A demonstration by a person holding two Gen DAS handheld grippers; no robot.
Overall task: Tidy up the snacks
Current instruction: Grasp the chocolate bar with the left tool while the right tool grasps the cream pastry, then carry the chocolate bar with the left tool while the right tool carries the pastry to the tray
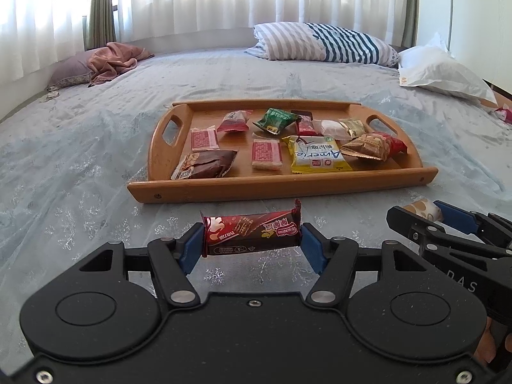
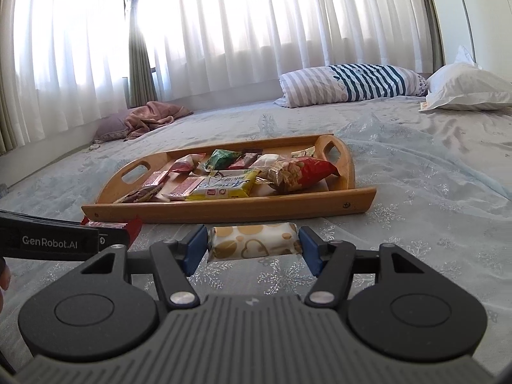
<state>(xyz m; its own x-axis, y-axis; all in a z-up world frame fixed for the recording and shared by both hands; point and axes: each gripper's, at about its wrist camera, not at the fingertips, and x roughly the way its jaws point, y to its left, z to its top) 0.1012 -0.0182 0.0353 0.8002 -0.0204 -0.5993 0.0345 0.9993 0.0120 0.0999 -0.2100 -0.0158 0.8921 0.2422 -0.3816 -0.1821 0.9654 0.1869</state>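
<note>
The left gripper [image 1: 252,240] was clamped on a red chocolate bar [image 1: 252,232], its blue pads pressing on the two short ends, so the bar lay crosswise between them, above the bed cover [image 1: 80,166] and just in front of the wooden tray [image 1: 288,184]. The right gripper [image 2: 254,244] was clamped in the same way on a white packet with gold hearts [image 2: 254,240] — held by its ends, close to the near edge of the tray. Both grippers stood side by side, the right one visible at the edge of the left view.

The tray rested on the bed and carried many snacks: a yellow packet [image 1: 318,156], a green one [image 1: 276,120], a brown one [image 1: 208,164] and a red bag of nuts [image 1: 374,147]. Behind it lay a striped pillow [image 1: 323,43] — and a white pillow [image 1: 444,73] beside that.
</note>
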